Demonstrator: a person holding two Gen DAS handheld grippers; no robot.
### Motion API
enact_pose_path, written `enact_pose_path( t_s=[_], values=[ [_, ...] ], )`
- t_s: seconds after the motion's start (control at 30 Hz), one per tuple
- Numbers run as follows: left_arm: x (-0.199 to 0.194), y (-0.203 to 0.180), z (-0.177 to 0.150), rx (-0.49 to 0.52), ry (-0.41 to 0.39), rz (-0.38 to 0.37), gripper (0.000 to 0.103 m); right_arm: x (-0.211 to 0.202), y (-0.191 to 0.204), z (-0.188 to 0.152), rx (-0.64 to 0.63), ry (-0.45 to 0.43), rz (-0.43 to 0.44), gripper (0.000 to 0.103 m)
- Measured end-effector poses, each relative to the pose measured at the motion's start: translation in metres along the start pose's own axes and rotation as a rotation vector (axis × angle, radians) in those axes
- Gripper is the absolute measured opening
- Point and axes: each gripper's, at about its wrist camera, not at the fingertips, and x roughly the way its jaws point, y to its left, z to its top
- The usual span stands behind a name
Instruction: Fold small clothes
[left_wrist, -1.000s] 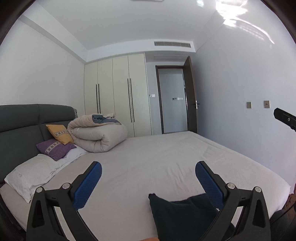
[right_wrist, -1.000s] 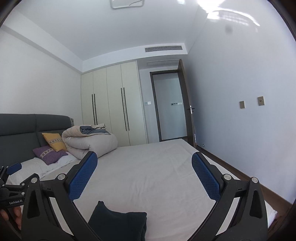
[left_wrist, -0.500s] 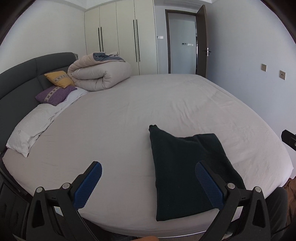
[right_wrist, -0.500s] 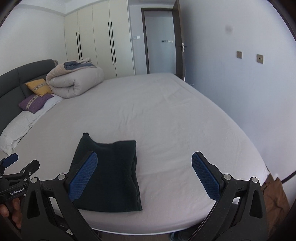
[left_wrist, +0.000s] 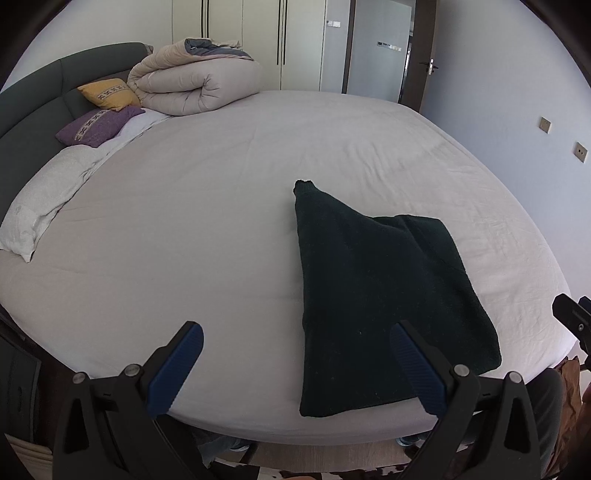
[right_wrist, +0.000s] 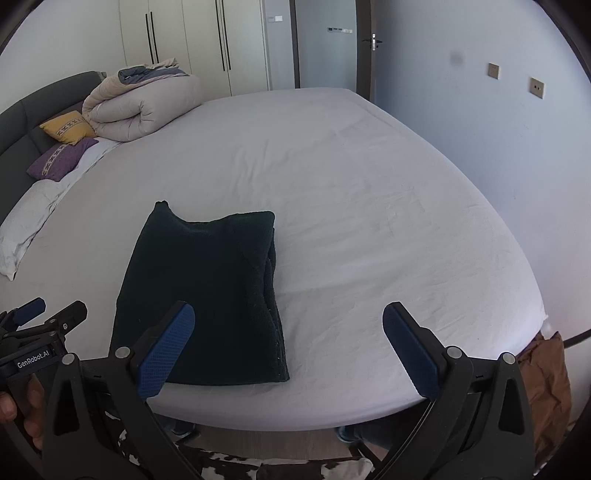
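A dark green, nearly black garment (left_wrist: 376, 288) (right_wrist: 207, 288) lies folded flat on the white bed sheet (left_wrist: 207, 206) (right_wrist: 369, 206) near the bed's front edge; one corner sticks out at its far left. My left gripper (left_wrist: 295, 362) hovers open over the front edge, its right finger above the garment's near part. My right gripper (right_wrist: 288, 347) is open too, its left finger over the garment's near right corner. Nothing sits between either pair of fingers. The left gripper (right_wrist: 33, 325) also shows at the left edge of the right wrist view, held by a hand (right_wrist: 22, 406).
A rolled beige duvet (left_wrist: 195, 79) (right_wrist: 140, 107), a yellow cushion (left_wrist: 109, 94), a purple cushion (left_wrist: 98, 123) and a white pillow (left_wrist: 44, 192) lie by the grey headboard (left_wrist: 33, 103). Wardrobe doors and an open door stand behind. Brown cloth (right_wrist: 543, 384) hangs at the bed's right corner.
Both cameras have tilted down from the room toward the bed, so the whole garment now shows below the fingers. Both grippers have stayed open.
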Motion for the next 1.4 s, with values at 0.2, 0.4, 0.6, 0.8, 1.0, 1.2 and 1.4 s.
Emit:
enact_pose_path(
  t_s=[0.2, 0.4, 0.6, 0.8, 1.0, 1.2, 1.4],
  values=[
    [0.003, 0.0, -0.001, 0.006, 0.007, 0.02, 0.103, -0.002, 0.003, 0.003, -0.002, 0.013, -0.003, 0.103],
    [0.005, 0.0, -0.001, 0.0, 0.018, 0.017, 0.103, -0.003, 0.007, 0.006, -0.008, 0.025, -0.002, 0.103],
    [0.006, -0.001, -0.002, -0.001, 0.019, 0.014, 0.103, -0.003, 0.011, 0.008, -0.01, 0.028, -0.002, 0.103],
    [0.007, -0.001, -0.003, 0.002, 0.021, 0.016, 0.103, 0.0, 0.017, 0.009, -0.008, 0.031, -0.003, 0.103],
    [0.007, -0.001, -0.004, 0.003, 0.024, 0.015, 0.103, 0.004, 0.026, 0.008, -0.008, 0.033, -0.002, 0.103],
    [0.007, -0.002, -0.006, 0.003, 0.026, 0.015, 0.103, 0.004, 0.032, 0.009, -0.005, 0.033, -0.004, 0.103],
    [0.009, -0.003, -0.006, 0.007, 0.03, 0.014, 0.103, 0.005, 0.033, 0.01, -0.005, 0.034, -0.002, 0.103]
  ],
)
